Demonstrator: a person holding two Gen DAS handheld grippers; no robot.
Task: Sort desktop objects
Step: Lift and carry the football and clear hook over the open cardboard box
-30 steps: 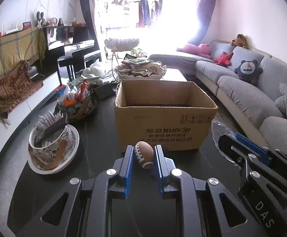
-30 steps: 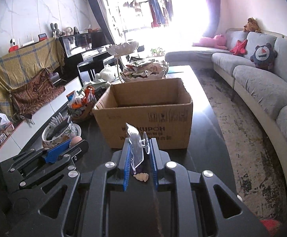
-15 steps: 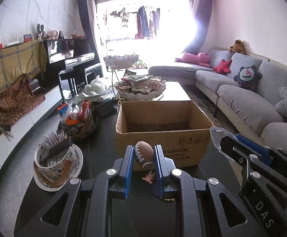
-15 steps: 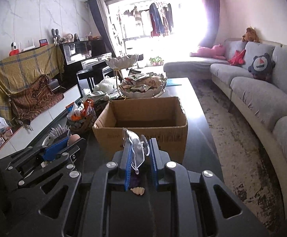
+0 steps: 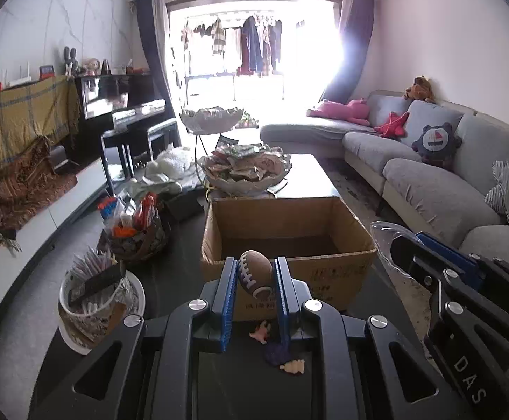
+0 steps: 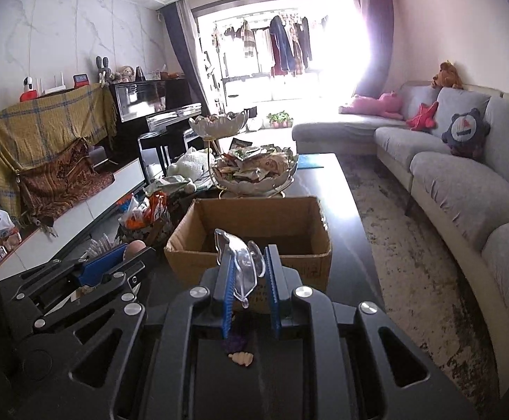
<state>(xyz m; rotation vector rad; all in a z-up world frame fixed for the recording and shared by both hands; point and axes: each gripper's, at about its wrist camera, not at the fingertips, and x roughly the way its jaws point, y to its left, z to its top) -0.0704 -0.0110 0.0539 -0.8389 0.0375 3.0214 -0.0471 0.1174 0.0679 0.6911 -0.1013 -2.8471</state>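
Note:
My left gripper (image 5: 254,273) is shut on a small brown toy football (image 5: 254,273) and holds it above the near wall of an open cardboard box (image 5: 341,266). My right gripper (image 6: 249,269) is shut on a clear plastic piece (image 6: 240,266), also just before the box (image 6: 191,262). In the left wrist view the right gripper (image 5: 415,245) appears at the right edge with the clear piece (image 5: 382,232) sticking out. On the dark table below lie a small purple toy figure (image 5: 277,351) and a pink one (image 5: 261,331). The box looks empty inside.
Left of the box stand a white bowl of packets (image 5: 97,301) and a basket of snacks (image 5: 135,231). Behind it a tiered white dish (image 5: 247,171) holds wrappers. A grey sofa (image 5: 429,175) runs along the right; a piano (image 5: 125,112) stands at the left.
Both grippers have risen with their objects still held, so the box's inside now shows more. The small figures on the table have come into sight beneath the fingers.

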